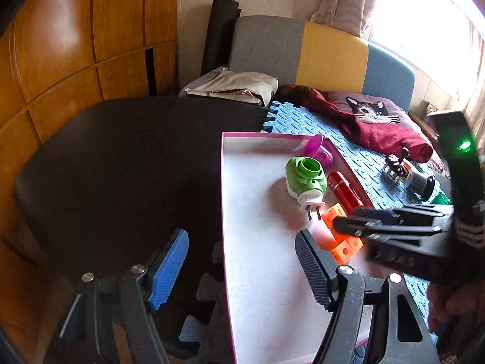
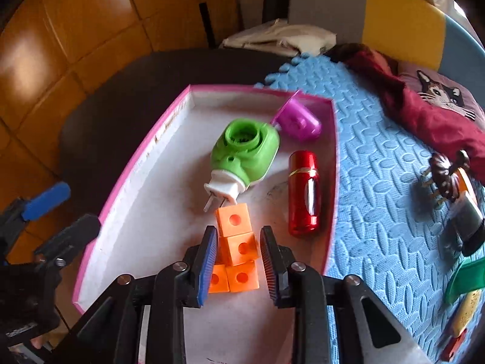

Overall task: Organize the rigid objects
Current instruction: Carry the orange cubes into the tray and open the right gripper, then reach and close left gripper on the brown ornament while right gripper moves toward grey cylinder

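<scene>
A pink-rimmed white tray (image 2: 333, 139) holds a green plug-in device (image 2: 247, 151), a purple piece (image 2: 298, 121), a red metal cylinder (image 2: 303, 192) and a cluster of orange cubes (image 2: 238, 250). My right gripper (image 2: 239, 262) is inside the tray with its jaws on either side of the orange cubes, a small gap showing on each side. My left gripper (image 1: 242, 268) is open and empty, straddling the tray's left rim (image 1: 224, 212). The orange cubes (image 1: 339, 233) and the right gripper (image 1: 348, 227) also show in the left wrist view.
The tray lies on a blue foam mat (image 2: 379, 182) beside a black table top (image 1: 121, 166). On the mat to the right lie a dark hair claw (image 2: 445, 176), a dark cylinder (image 2: 468, 224), a green piece (image 2: 463, 279) and a maroon cloth (image 2: 430, 115).
</scene>
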`<state>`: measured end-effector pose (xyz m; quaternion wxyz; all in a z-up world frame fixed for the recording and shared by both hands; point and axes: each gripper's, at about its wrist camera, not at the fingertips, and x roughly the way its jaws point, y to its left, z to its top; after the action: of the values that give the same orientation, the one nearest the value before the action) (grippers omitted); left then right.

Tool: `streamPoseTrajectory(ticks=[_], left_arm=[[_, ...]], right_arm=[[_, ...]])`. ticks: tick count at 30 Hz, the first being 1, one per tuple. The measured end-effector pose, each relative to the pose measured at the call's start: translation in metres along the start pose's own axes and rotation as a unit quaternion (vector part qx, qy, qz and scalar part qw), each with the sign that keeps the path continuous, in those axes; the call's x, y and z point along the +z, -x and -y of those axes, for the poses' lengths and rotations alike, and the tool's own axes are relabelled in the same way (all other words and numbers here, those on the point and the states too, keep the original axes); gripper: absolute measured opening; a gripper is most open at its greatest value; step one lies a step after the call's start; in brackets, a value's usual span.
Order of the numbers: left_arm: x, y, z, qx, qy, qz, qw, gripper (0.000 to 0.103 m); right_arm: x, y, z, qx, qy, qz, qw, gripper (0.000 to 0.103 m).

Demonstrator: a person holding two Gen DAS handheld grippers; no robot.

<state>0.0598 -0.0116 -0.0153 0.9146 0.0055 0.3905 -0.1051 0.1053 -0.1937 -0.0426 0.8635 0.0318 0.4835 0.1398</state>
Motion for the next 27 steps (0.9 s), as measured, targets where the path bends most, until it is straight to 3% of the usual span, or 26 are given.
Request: streamPoseTrajectory(ticks=[7,15,21,27], left_arm=[[0.0,0.007,0.01,0.001,-0.018,0.009,0.9998,0.075],[0.002,0.012,0.03,-0.005,-0.044,0.013,0.9989,0.076],[0.005,0.012,0.051,-0.019,-0.065,0.013,0.9976,0.076],[0.011,0.012,0.068,-0.036,-0.069,0.011,0.9969,0.076]], right_arm=[[-0.006,0.044,0.021,-0.018,-0.026,0.07,0.997,0.034],[-0.019,0.079,0.076,-0.073,-0.071,0.108,0.989,0.034],[-0.032,0.112,0.133,-0.13,-0.123,0.138,0.974,0.035],[-0.05,0.135,0.206,-0.187,-0.194,0.15,0.951,0.036]])
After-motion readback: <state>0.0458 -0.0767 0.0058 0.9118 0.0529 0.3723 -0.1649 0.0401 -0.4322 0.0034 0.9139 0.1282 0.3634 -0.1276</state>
